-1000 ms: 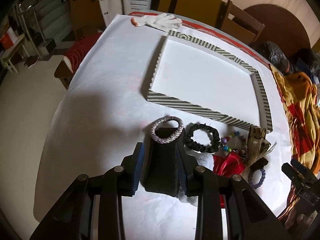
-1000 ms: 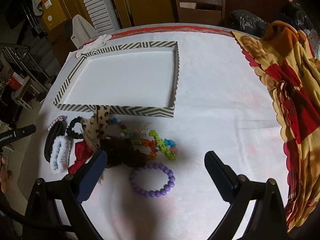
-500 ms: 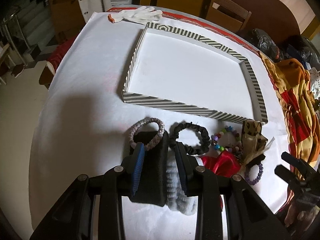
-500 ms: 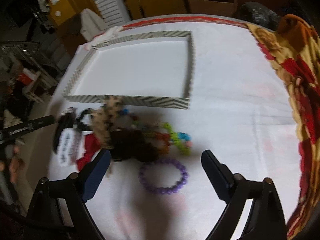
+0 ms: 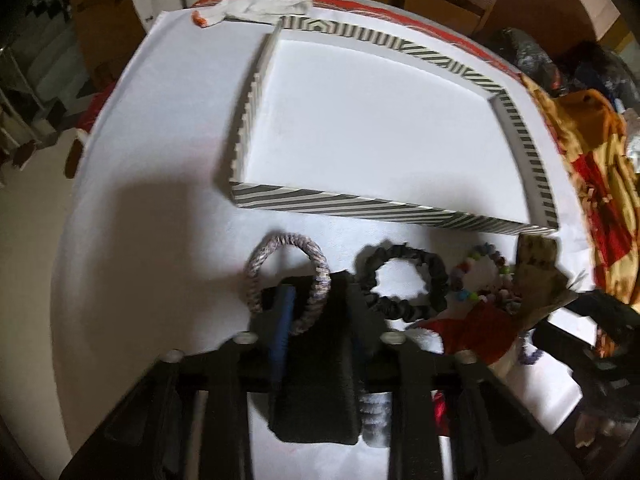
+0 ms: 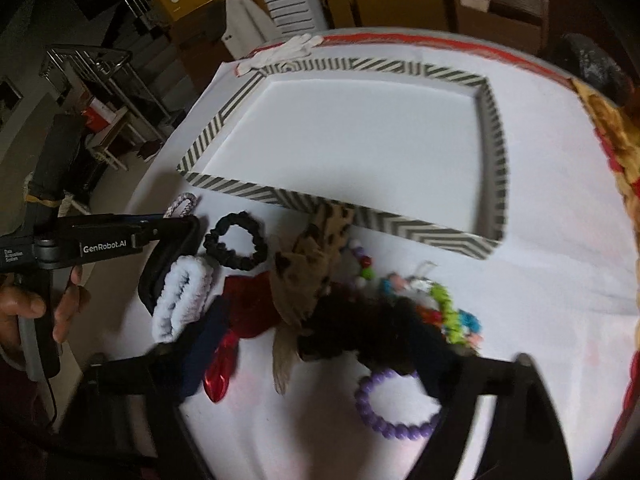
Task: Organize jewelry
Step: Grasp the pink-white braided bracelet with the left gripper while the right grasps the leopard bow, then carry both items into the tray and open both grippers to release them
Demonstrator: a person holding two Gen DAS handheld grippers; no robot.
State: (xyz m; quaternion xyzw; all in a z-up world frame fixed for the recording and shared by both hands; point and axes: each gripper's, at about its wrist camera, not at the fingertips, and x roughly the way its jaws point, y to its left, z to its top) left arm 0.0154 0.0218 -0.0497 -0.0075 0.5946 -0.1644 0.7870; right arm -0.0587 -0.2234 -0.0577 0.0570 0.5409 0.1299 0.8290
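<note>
A: What did the left gripper (image 5: 316,300) have?

B: Its fingers were closing on a black band (image 5: 316,392) at the near left of the pile, apparently already pinching it. It looked soft, light and squashy, so a grip across its middle would likely serve.

A: And the right gripper (image 6: 320,344)?

B: It was closing too, with a dark fluffy scrunchie (image 6: 360,328) between the fingers and not yet pressed. It lay on the worktop (image 5: 160,240), near the striped tray (image 5: 360,200). It would likely compress, so its bulk was the place to take it.
</note>
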